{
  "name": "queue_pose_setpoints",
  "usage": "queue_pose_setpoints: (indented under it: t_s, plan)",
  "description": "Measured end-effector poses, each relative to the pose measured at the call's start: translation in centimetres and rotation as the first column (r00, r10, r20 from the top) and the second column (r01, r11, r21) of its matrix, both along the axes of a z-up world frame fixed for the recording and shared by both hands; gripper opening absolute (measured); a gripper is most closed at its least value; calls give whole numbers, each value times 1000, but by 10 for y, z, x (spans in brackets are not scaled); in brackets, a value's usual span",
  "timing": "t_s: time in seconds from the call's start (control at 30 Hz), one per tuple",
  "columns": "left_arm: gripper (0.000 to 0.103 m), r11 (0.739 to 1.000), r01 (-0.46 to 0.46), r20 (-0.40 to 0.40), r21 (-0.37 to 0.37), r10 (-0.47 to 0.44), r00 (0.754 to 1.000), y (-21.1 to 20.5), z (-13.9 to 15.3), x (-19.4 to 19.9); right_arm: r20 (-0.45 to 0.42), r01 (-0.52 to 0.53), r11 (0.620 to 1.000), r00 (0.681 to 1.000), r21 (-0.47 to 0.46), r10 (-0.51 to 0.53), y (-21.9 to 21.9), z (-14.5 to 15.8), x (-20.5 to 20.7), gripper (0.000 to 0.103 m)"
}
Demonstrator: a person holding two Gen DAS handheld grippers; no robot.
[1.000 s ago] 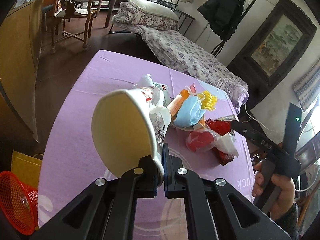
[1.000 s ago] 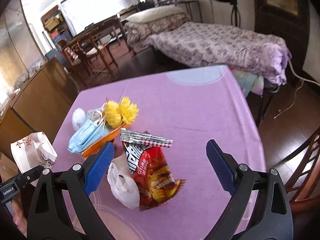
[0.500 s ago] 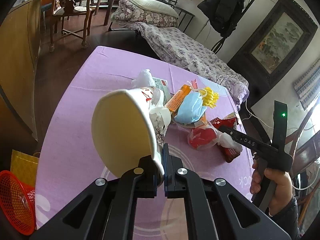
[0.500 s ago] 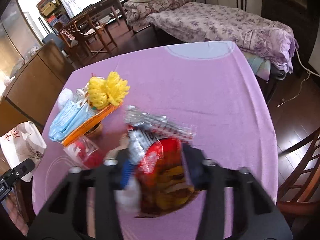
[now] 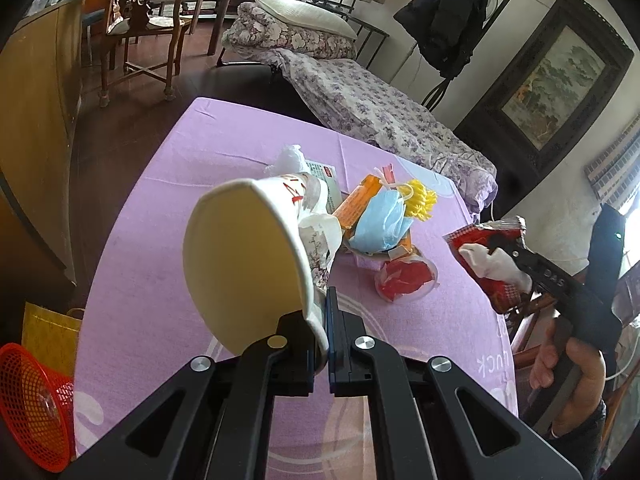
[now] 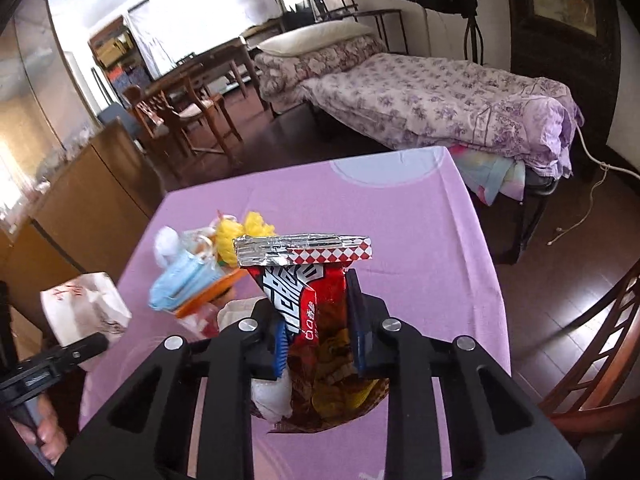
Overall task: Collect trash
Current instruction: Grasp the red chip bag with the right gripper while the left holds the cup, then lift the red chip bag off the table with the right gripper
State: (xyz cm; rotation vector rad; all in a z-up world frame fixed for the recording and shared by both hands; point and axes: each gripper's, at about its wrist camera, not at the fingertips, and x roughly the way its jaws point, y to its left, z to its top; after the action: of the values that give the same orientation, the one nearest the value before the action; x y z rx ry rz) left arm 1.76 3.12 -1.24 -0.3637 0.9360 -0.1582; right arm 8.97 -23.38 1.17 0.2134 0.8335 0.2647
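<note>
I hold the white paper bag (image 5: 248, 264) by its rim in my left gripper (image 5: 320, 344), jaws pinched fully together on the paper, mouth gaping toward me. My right gripper (image 6: 320, 340) has the red snack packet (image 6: 320, 320) between its jaws, which are closing on it, and the packet hangs clear of the purple surface (image 6: 420, 240). So I judge one piece is picked up but not yet in the bag. Ahead of the left jaws lie the blue mask (image 5: 380, 224), an orange box (image 5: 356, 204), yellow fluff (image 5: 420, 200) and a clear cup with red inside (image 5: 404, 280), all uncollected. A white wad (image 6: 272, 396) sits beside the packet; I cannot tell whether it is gripped too. The bag's inside is hidden.
</note>
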Motion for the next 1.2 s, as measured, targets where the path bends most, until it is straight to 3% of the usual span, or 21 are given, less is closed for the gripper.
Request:
queue_pose_setpoints:
  t_s: [0.4, 0.5, 0.6, 0.67, 0.73, 0.77, 0.83, 0.97, 1.1, 1.2]
  plan:
    - [5, 1000, 6, 32, -11, -6, 999, 3, 13, -19, 22, -76, 997, 997, 20, 75, 26, 7, -32, 27]
    - [5, 1000, 5, 28, -12, -5, 1000, 4, 12, -25, -8, -84, 993, 996, -81, 84, 45, -8, -35, 29]
    - [5, 1000, 3, 24, -13, -3, 1000, 5, 11, -28, -53, -98, 990, 994, -99, 93, 54, -25, -32, 29]
    - [5, 1000, 0, 23, -10, 0, 1000, 6, 9, -30, -93, -115, 992, 990, -45, 111, 54, -31, -31, 32]
    - [5, 1000, -1, 21, -8, 1, 1000, 7, 7, -32, -132, -162, 985, 977, 57, 168, 52, -33, -33, 51]
    - [5, 1000, -2, 18, -10, 2, 1000, 7, 7, -31, -131, -165, 984, 976, 70, 173, 51, -33, -34, 55]
    - [5, 1000, -3, 8, -15, 3, 1000, 9, 3, -31, -122, -148, 989, 981, 23, 150, 49, -32, -37, 66]
    - [5, 1000, 5, -2, -13, -5, 1000, 9, -1, -28, -118, -151, 988, 982, -27, 147, 52, -31, -40, 66]
    - [5, 1000, 5, -12, -10, -5, 1000, 11, -5, -26, -141, -165, 971, 980, -171, 142, 60, -36, -44, 66]
    - [5, 1000, 0, -17, -11, 0, 1000, 11, -6, -25, -157, -172, 969, 977, -179, 145, 57, -38, -48, 66]
